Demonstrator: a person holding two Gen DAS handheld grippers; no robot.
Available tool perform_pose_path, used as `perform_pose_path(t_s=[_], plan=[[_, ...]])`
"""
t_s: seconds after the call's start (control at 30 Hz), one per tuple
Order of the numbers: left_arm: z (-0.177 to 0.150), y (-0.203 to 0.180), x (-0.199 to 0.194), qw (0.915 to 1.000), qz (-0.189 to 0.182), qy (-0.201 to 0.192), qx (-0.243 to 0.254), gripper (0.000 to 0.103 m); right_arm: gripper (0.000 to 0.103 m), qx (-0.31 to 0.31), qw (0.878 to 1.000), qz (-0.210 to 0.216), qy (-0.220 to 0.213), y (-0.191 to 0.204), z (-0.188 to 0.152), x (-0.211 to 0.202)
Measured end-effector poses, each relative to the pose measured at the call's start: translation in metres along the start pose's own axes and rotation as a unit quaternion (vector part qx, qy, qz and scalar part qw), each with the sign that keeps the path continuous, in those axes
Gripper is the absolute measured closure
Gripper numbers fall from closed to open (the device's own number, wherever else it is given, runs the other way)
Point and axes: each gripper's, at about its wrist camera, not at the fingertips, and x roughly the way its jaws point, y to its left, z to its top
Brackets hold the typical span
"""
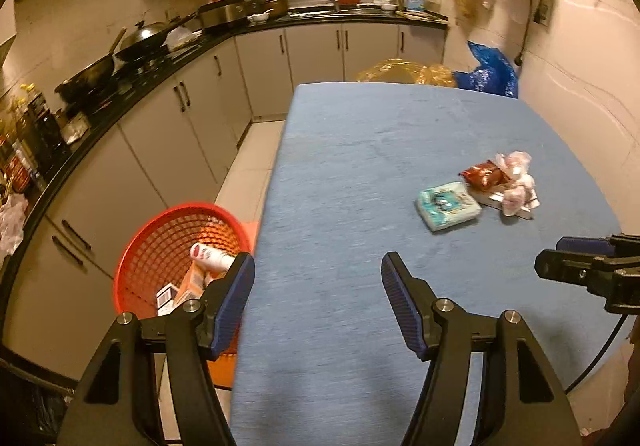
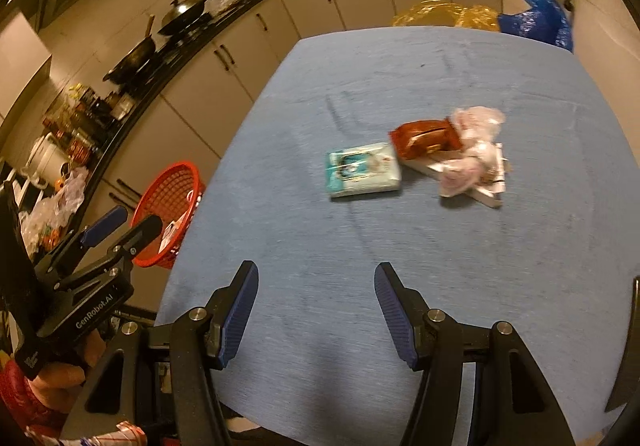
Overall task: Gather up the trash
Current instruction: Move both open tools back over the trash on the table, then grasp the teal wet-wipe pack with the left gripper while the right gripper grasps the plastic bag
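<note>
The blue table (image 1: 360, 174) fills most of both views, with the dark kitchen counter (image 1: 132, 86) curving along its left side and carrying woks (image 1: 140, 42) and pots.

Beside the table's left edge, lower than the tabletop, stands my red mesh basket (image 1: 168, 246). It holds a white bottle with a pink label (image 1: 210, 256), an orange carton (image 1: 194, 282) and a small white box (image 1: 166, 296).

Beyond the far end of the table sit a yellow plastic bag (image 1: 404, 74) and a blue plastic bag (image 1: 488, 70).

Uncollected trash lies in one cluster on the right half of the tabletop. A teal tissue pack (image 2: 363, 169) lies flat at the left of the cluster. Just to its right, a red-brown snack wrapper (image 2: 424, 138) rests on a flat white box (image 2: 468, 176), and a crumpled pink-white plastic bag (image 2: 476, 144) lies over that box's right part, touching the wrapper.

My left gripper (image 1: 318, 296) is held above the table's left edge, near the basket, its jaws spread wide and holding nothing. My right gripper (image 2: 316, 306) is held over the near part of the table, short of the tissue pack, its jaws likewise wide apart with nothing between them.
</note>
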Motion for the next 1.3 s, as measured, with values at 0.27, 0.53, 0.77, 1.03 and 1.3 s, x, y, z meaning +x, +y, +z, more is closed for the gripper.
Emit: perform_pose_path(t_s=[0.27,0.53,0.77,1.03,1.3], plan=[[0.008,-0.027,0.000,0.9997,-0.017,-0.002,0.016,0.038,0.038,0.023,1.000,-0.012,-0.016,-0.024,0.000,-0.018],[0.008,-0.038,0.006,0.9993,-0.029,0.011,0.018,0.038,0.038,0.073,0.997,-0.017,-0.024,-0.068,0.006,-0.024],[0.000,-0.034,0.002,0.9992,-0.026,0.022,0.019,0.038,0.038,0.124,0.992,-0.012,-0.025,-0.110,0.034,-0.005],[-0.008,-0.018,0.000,0.9991,-0.019,0.038,0.007,0.037,0.044,0.106,0.993,-0.044,-0.018,-0.117,0.089,0.034],[-0.001,-0.026,0.006,0.9952,-0.070,0.058,0.036,0.033,0.078,-0.025,0.996,-0.082,0.032,-0.113,0.097,0.079]])
